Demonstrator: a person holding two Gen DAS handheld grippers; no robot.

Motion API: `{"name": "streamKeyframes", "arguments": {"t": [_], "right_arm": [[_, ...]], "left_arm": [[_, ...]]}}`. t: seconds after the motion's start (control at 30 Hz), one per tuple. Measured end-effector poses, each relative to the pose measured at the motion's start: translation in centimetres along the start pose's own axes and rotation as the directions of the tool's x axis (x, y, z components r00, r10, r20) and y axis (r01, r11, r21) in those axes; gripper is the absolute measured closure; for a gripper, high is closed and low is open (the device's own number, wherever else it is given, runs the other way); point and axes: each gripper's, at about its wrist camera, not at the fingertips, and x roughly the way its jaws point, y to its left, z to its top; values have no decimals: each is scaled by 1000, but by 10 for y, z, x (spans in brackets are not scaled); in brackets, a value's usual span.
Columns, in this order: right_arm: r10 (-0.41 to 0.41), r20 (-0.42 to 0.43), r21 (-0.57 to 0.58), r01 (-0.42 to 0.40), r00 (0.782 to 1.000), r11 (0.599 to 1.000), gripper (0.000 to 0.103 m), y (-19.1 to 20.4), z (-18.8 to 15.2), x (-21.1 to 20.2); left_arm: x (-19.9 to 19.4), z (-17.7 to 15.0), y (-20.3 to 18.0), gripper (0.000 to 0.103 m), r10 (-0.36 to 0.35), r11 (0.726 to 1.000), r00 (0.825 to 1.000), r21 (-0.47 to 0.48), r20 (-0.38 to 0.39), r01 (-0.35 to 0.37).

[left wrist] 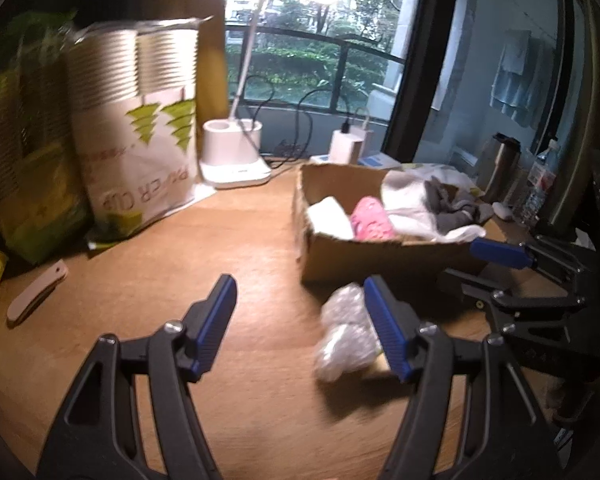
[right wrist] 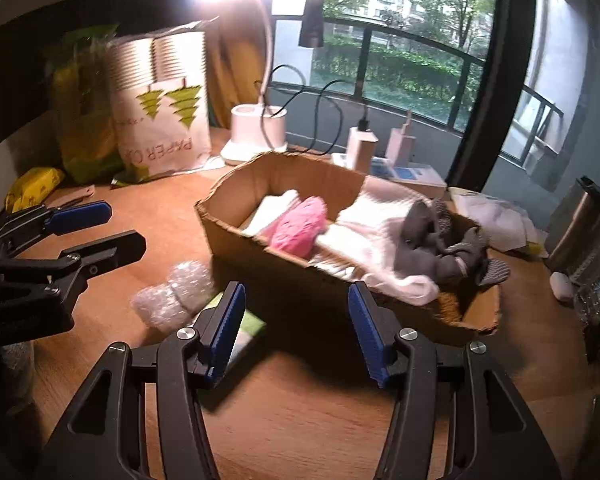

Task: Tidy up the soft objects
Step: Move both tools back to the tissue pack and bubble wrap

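A cardboard box [left wrist: 380,258] [right wrist: 260,264] on the wooden desk holds a pink soft item [left wrist: 370,218] [right wrist: 300,226], white cloths [left wrist: 410,196] [right wrist: 364,236] and a grey cloth [left wrist: 454,202] [right wrist: 440,244]. A crumpled bubble-wrap bundle [left wrist: 346,332] [right wrist: 174,294] lies on the desk in front of the box. My left gripper [left wrist: 300,320] is open and empty, its right finger beside the bundle; it also shows in the right wrist view [right wrist: 112,232]. My right gripper [right wrist: 296,328] is open and empty in front of the box; it also shows in the left wrist view [left wrist: 476,264].
A lit white desk lamp [left wrist: 236,156] [right wrist: 256,136], a paper cup bag [left wrist: 140,132] [right wrist: 164,112], green bags [left wrist: 24,152], a yellow pack [right wrist: 34,188], a folding knife [left wrist: 36,296], chargers [right wrist: 362,148], a steel flask [right wrist: 576,224] and a window behind. A green-white flat item [right wrist: 248,328] lies under my right gripper.
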Motion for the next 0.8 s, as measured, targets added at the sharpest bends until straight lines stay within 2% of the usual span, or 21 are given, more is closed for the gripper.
{"name": "streamKeyframes", "arguments": {"t": [0.27,0.53,0.8], "right_arm": [[44,-49,-21,-45,998,999,46,23,-8,18],[87,-115,-26,-91,990,996,46,40,-20,38],[91,-123,-31,-96,988,995,37,47,-19,46]], "left_arm": [[1,-13,21,35,15,999,1000,-39,-21,-16],[6,-19,26,35,9,998,999,-56,-40,-11],[14,-20,25,34,5,999,998,-53,-66,-9]]}}
